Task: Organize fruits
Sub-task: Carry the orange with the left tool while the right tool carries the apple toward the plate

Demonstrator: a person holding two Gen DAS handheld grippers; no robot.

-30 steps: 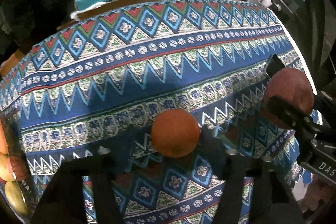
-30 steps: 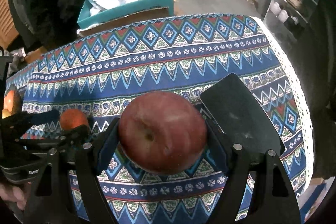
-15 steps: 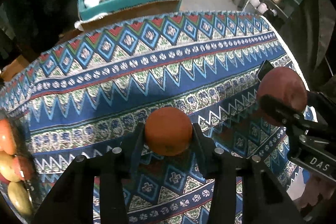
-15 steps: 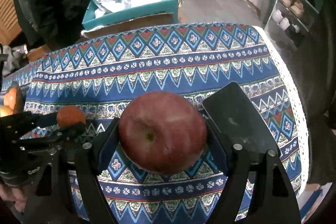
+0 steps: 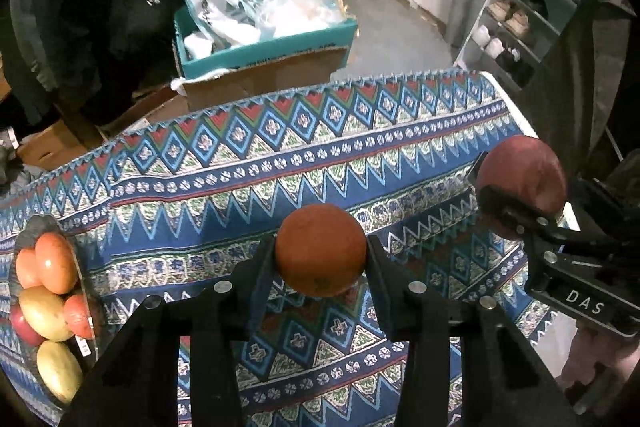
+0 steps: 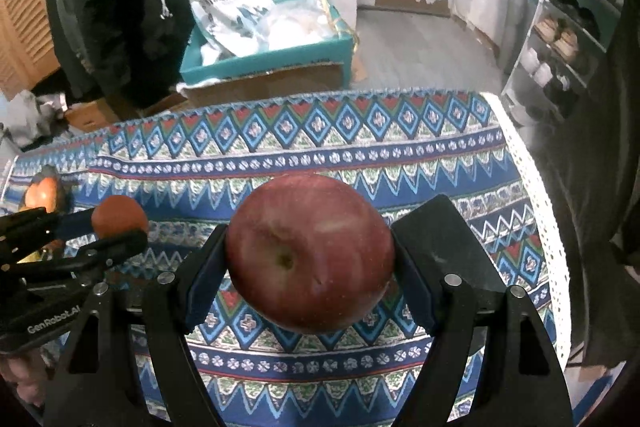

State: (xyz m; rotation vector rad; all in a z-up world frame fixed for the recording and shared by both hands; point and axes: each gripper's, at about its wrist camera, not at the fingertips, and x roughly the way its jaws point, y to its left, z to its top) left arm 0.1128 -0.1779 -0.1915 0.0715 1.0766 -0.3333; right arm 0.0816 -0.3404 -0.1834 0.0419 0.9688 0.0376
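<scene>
My left gripper (image 5: pixel 321 254) is shut on an orange (image 5: pixel 321 251) and holds it above the patterned tablecloth (image 5: pixel 280 163). My right gripper (image 6: pixel 311 255) is shut on a red apple (image 6: pixel 310 253), also lifted off the cloth. The apple (image 5: pixel 522 179) shows at the right of the left wrist view, the orange (image 6: pixel 119 217) at the left of the right wrist view. A dark bowl (image 5: pixel 42 223) holding several fruits sits at the table's left edge, left of the left gripper; it shows faintly in the right wrist view (image 6: pixel 50 175).
A black phone (image 6: pixel 436 227) lies on the cloth behind the right gripper's right finger. Beyond the table's far edge stands a teal box (image 5: pixel 272 43) full of bags on a cardboard box. A shoe rack (image 5: pixel 532 19) stands at the far right.
The left gripper shut on the orange and lifted it off the cloth. Both grippers have risen and tilted up, so more of the room and the fruit bowl shows.
</scene>
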